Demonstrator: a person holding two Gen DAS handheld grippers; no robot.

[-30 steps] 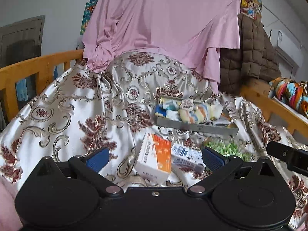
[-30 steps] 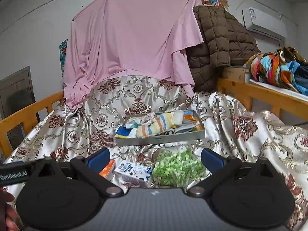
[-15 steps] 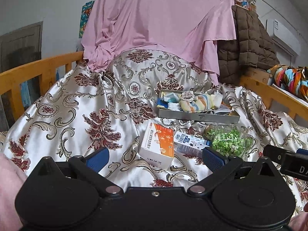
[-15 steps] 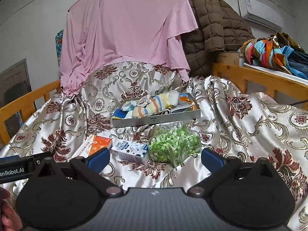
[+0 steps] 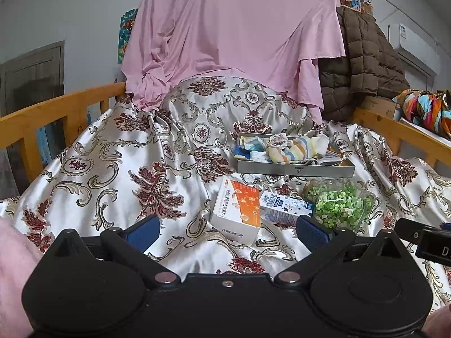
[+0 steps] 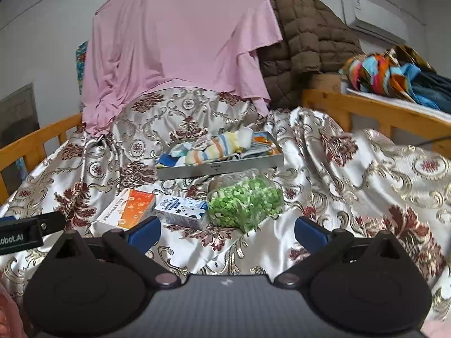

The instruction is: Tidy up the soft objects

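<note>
A grey metal tray (image 5: pixel 296 171) (image 6: pixel 220 169) lies on the patterned bedspread and holds rolled socks, among them a striped one (image 5: pixel 293 150) (image 6: pixel 214 150). In front of it lie an orange-and-white box (image 5: pixel 239 208) (image 6: pixel 126 207), a small blue-and-white carton (image 5: pixel 284 205) (image 6: pixel 183 209) and a clear bag of green pieces (image 5: pixel 338 207) (image 6: pixel 245 201). My left gripper (image 5: pixel 227 232) is open and empty, just short of the box. My right gripper (image 6: pixel 227 231) is open and empty, just short of the carton and bag.
A satin bedspread (image 5: pixel 126 169) covers the bed between wooden rails (image 5: pixel 56 109) (image 6: pixel 380 107). A pink sheet (image 5: pixel 231 36) and brown quilted jacket (image 6: pixel 310 42) hang behind. Colourful cloth (image 6: pixel 389 70) lies on a shelf at right.
Both grippers have pulled back and risen, so the tray and the items in front of it sit farther away. Jaws stay open.
</note>
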